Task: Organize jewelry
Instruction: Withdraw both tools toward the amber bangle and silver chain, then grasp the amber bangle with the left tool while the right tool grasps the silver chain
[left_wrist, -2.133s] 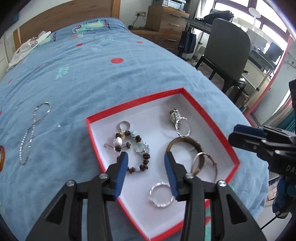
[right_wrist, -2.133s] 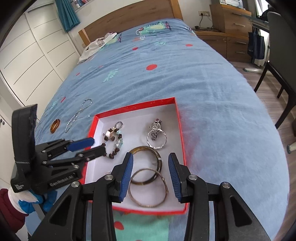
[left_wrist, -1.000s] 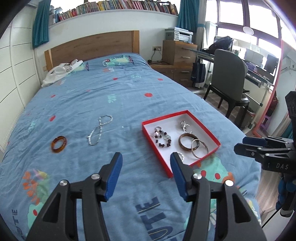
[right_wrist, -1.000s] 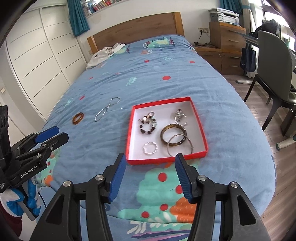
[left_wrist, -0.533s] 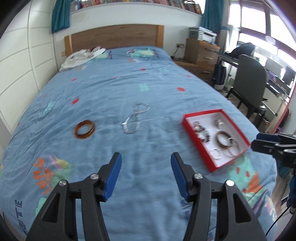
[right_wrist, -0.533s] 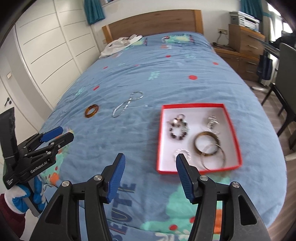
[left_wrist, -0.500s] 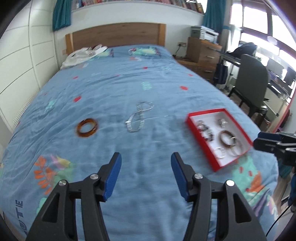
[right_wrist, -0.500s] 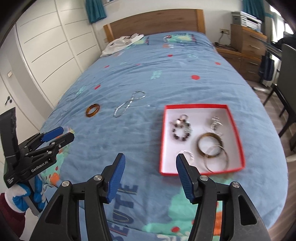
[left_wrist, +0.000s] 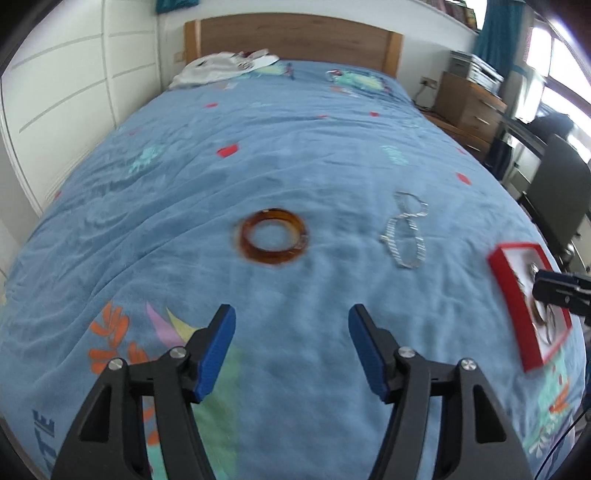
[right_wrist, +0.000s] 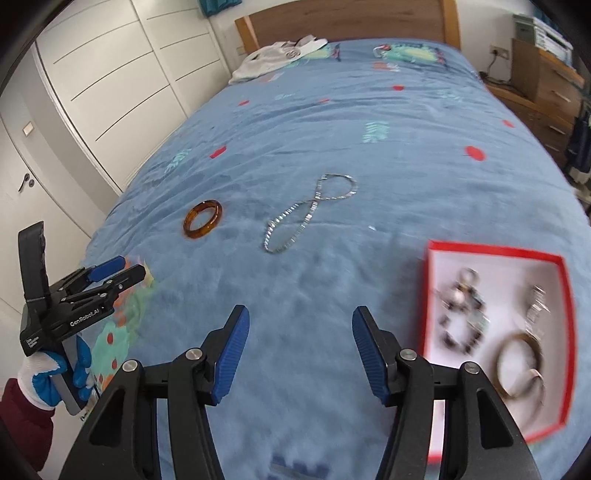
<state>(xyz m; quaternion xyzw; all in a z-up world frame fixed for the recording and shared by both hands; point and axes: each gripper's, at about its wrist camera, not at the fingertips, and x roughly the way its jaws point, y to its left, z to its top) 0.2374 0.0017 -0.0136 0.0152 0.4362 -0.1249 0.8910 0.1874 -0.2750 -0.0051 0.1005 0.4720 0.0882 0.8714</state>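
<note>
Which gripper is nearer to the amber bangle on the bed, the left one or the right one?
Left. The left gripper points straight at the amber bangle, open and short of it. The right gripper is farther to the right, by the red box.

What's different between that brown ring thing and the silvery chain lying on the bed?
The amber bangle is a thick, rigid, see-through brown hoop; the silver chain is thin, sparkly and limp. The amber bangle keeps a round shape, while the silver chain has fallen into a figure-eight loop. In the left wrist view the amber bangle lies nearly ahead of the open left gripper, the silver chain off to its right. Both rest on the blue bedspread, outside the red box.
</note>
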